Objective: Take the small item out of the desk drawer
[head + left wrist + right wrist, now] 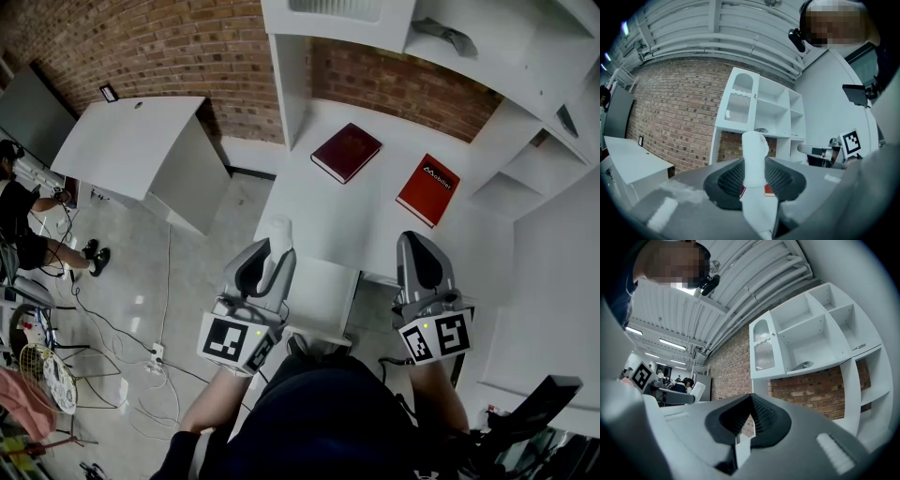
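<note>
Against brick wall (675, 117), left tongs (754, 180) clamp small item (754, 152): white, upright, round-topped.

2 books: 1 maroon book (346, 152), 1 red book (428, 190). 2 grippers: left gripper (271, 255), right gripper (418, 242). 1 white item (280, 231).

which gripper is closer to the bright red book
Right. The right gripper is just below the bright red book in the head view; the left gripper, holding a white item, is farther off to its left.
</note>
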{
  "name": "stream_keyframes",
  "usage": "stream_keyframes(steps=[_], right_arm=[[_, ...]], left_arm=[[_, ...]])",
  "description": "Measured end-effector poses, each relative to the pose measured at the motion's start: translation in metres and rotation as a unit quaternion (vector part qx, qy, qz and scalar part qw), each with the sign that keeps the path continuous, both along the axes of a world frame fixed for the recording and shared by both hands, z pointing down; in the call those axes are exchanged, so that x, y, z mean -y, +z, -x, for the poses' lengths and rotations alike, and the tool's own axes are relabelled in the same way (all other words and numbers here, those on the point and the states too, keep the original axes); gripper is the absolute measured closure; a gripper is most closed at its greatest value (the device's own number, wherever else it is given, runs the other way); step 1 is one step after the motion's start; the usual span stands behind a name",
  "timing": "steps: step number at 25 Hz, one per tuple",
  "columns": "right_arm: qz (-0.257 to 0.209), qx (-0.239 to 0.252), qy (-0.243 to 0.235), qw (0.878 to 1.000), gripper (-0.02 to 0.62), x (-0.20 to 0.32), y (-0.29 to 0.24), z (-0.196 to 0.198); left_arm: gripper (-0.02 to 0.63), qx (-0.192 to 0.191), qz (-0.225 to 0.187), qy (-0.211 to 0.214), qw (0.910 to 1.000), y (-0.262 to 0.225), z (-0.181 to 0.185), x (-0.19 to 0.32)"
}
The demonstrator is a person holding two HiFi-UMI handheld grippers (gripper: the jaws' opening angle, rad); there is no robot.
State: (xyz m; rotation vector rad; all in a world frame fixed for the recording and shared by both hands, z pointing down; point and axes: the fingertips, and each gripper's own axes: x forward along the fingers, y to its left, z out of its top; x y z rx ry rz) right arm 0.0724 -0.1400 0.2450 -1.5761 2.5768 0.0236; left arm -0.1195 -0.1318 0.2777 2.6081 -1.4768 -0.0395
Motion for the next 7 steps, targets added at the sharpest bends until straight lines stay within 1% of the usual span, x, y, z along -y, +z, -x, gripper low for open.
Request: stream_keyframes(steps=[4, 7], right_arm=[[0.001, 0.000, 0.000, 1.000, 0.594, 0.0001, 0.0004, -0.0015], [0.001, 0.000, 0.000, 1.000, 0.594, 0.0006, 0.0010, -0.0042]], left_arm=[[0.466, -0.004, 0.000, 0.001, 1.0000, 0.0005, -0.0021, -0.0004], [0.466, 0.001, 0.000, 0.001, 1.0000, 0.0010, -0.0044, 0.0005]])
